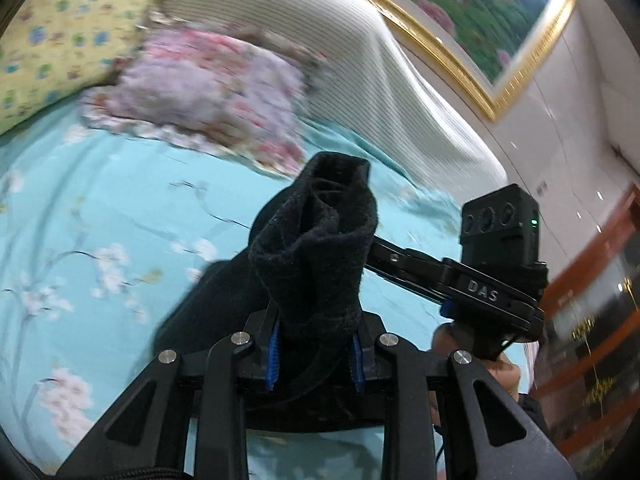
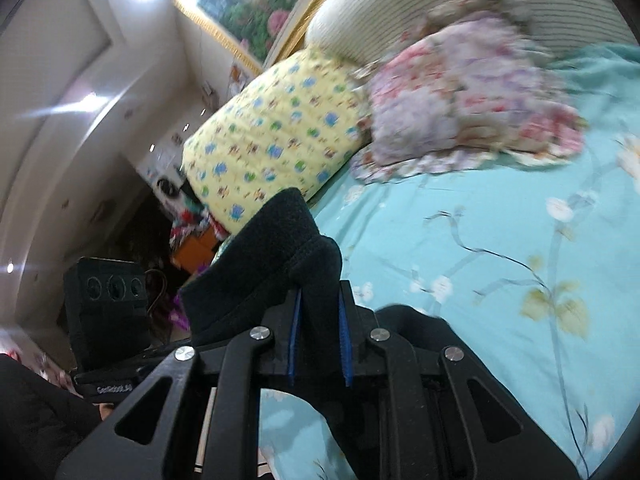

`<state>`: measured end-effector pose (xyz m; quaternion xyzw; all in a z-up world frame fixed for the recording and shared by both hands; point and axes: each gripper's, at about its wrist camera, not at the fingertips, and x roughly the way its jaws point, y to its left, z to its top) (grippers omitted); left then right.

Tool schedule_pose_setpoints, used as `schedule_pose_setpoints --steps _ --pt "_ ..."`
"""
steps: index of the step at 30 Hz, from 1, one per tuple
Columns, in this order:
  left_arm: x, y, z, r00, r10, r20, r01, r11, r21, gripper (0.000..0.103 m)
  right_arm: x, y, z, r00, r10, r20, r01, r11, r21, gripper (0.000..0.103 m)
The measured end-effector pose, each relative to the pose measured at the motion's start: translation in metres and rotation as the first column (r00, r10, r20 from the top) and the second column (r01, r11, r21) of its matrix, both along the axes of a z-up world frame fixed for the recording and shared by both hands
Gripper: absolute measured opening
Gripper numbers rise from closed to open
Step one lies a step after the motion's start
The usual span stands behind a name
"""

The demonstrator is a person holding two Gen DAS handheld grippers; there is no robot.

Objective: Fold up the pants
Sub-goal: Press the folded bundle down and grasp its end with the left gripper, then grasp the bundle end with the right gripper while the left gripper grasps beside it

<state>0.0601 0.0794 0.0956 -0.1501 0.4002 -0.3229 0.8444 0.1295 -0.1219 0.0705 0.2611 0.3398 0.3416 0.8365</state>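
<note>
My left tongs (image 1: 316, 354) clamp a bunched fold of the black pants (image 1: 312, 248), my right tongs (image 2: 320, 344) clamp another part, both lifted above the turquoise floral bedsheet (image 1: 100, 200) near the pillows.

the left wrist view shows the right gripper (image 1: 384, 256) reaching in from the right; its black flat body carries the raised letters "das". in the right wrist view, the left gripper (image 2: 192, 344) shows small white print on its black base plate, beginning "ge"; the rest is too blurred to read.
</note>
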Motion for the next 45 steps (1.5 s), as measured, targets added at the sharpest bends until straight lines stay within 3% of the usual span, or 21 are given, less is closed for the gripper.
schedule_pose_setpoints --steps 10,26,30,35,39,42,45 --pt "-0.037 -0.085 -0.018 0.986 -0.165 -0.022 0.166 0.983 0.08 0.027 -0.05 -0.076 -0.028 0.989 -0.141 -0.033 0.143 0.988 0.058 0.018" --pt "-0.039 -0.135 -0.054 0.953 -0.299 -0.054 0.304 0.939 0.161 0.028 -0.097 -0.13 -0.08 0.957 -0.261 -0.123 0.274 0.956 0.103 0.018" --pt "-0.041 -0.141 -0.059 0.945 -0.326 -0.037 0.328 0.931 0.163 0.034 -0.105 -0.135 -0.084 0.945 -0.295 -0.141 0.308 0.948 0.079 0.019" --pt "-0.043 -0.148 -0.063 0.934 -0.356 -0.013 0.352 0.916 0.193 0.039 -0.114 -0.136 -0.078 0.916 -0.376 -0.137 0.372 0.927 -0.053 0.025" --pt "-0.046 -0.151 -0.065 0.916 -0.401 -0.016 0.397 0.901 0.174 0.056 -0.129 -0.145 -0.073 0.893 -0.432 -0.127 0.426 0.902 -0.069 0.025" --pt "-0.053 -0.154 -0.065 0.895 -0.446 -0.008 0.44 0.88 0.18 0.062 -0.143 -0.153 -0.071 0.864 -0.484 -0.142 0.478 0.875 -0.076 0.028" --pt "-0.058 -0.154 -0.065 0.881 -0.473 -0.002 0.465 0.866 0.181 0.067 -0.159 -0.158 -0.073 0.83 -0.532 -0.169 0.525 0.847 -0.089 0.05"
